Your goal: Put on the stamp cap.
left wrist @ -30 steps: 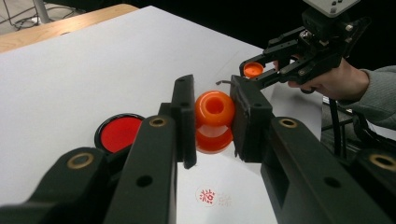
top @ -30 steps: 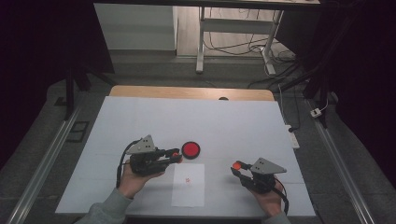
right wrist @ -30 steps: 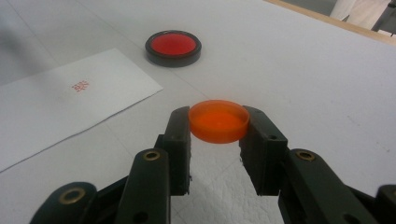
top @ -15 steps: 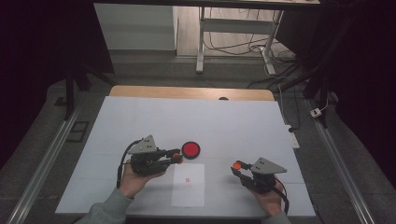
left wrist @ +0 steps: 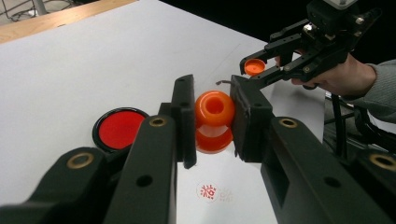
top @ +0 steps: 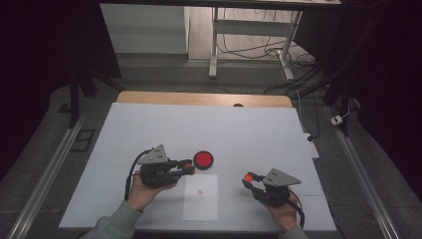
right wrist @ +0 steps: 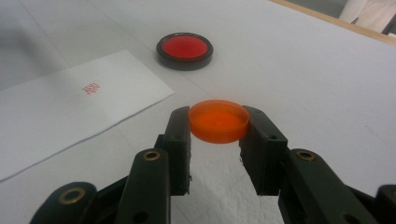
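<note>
orange stamp | upright, clamped aloft || orange cap | level, clamped

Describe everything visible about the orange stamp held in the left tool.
The orange stamp looks like glossy moulded plastic: a rounded knob with a dimple in its end, a narrower waist, and a flared base below. It lies roughly level, clamped at the knob between the two black pads of the left tool, and it hangs above the white sheet of paper that bears a red imprint. Nothing but the pads touches it.
</note>
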Motion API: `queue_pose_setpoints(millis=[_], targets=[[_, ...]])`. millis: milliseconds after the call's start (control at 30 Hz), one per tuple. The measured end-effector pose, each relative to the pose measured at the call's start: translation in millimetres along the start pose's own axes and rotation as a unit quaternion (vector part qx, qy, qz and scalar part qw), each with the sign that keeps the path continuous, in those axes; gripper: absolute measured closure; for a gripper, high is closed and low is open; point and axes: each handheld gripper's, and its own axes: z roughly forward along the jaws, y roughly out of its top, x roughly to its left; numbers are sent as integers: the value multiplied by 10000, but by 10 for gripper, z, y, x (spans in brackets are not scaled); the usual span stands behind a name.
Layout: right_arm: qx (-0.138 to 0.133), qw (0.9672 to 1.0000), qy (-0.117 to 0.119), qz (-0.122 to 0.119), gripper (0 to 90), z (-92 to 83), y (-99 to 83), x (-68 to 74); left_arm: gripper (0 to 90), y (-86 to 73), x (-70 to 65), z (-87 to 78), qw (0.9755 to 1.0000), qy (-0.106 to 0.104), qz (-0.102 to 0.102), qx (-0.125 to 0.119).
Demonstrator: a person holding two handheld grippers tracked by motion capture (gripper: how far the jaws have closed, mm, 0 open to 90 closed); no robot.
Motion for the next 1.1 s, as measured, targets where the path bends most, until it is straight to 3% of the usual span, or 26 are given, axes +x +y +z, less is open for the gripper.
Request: queue_pose_setpoints(millis=[367,600,1100], targets=[[2,9999,136,-37,638,50,29,73,720,-10,-12,33,9999,10,59,101],[-76,9995,296,67,638,92,55,130,720,-24,1,38,9999,39,30,102],[-34,9986,524,-33,638,201,111,275,720,-39,14,55,9999,46,5,133]])
